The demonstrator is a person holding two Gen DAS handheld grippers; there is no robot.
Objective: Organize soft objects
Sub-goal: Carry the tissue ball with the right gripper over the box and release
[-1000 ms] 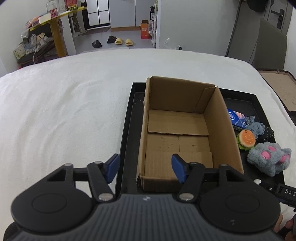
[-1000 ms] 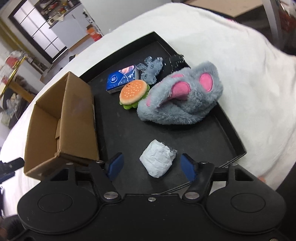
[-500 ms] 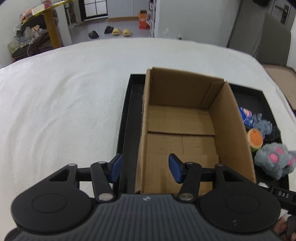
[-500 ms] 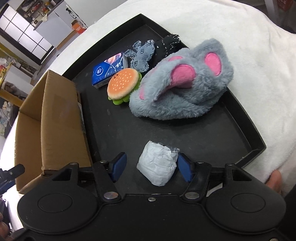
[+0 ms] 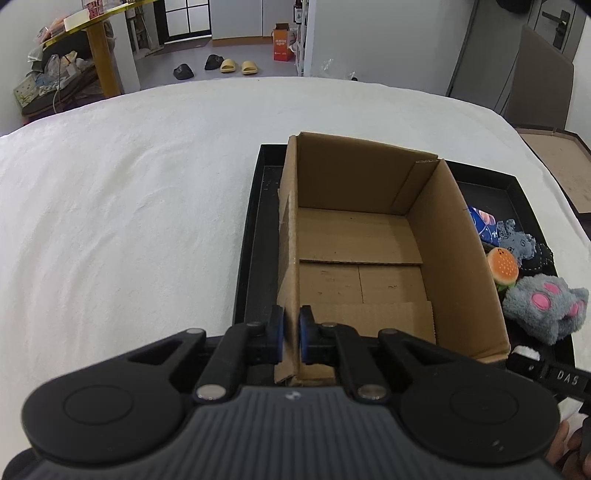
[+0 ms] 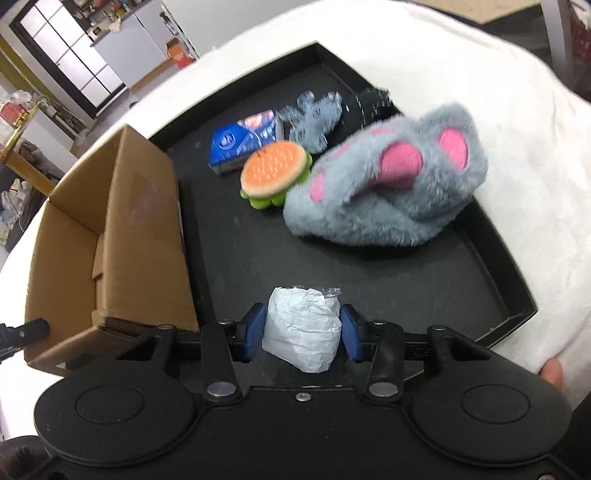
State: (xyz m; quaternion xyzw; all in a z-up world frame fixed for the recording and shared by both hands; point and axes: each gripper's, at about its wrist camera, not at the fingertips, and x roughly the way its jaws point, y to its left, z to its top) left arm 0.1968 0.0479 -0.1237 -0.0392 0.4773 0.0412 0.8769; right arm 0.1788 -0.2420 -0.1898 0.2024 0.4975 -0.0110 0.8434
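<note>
White bedding: left claw (image 5: 291,338) clamps box wall (image 5: 290,236); right claw (image 6: 303,332) closing around white wad (image 6: 301,338).

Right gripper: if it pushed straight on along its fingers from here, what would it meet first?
The white wrapped bundle already sits between the right gripper, whose jaws are closing on it, so that comes first. Beyond it lies bare black tray floor, then probably the grey plush slipper, though depth is unclear.

Beyond my view: slippers (image 5: 239,67) on the floor, an orange carton (image 5: 283,41) by the wall, a cluttered yellow table (image 5: 96,27) at left.
</note>
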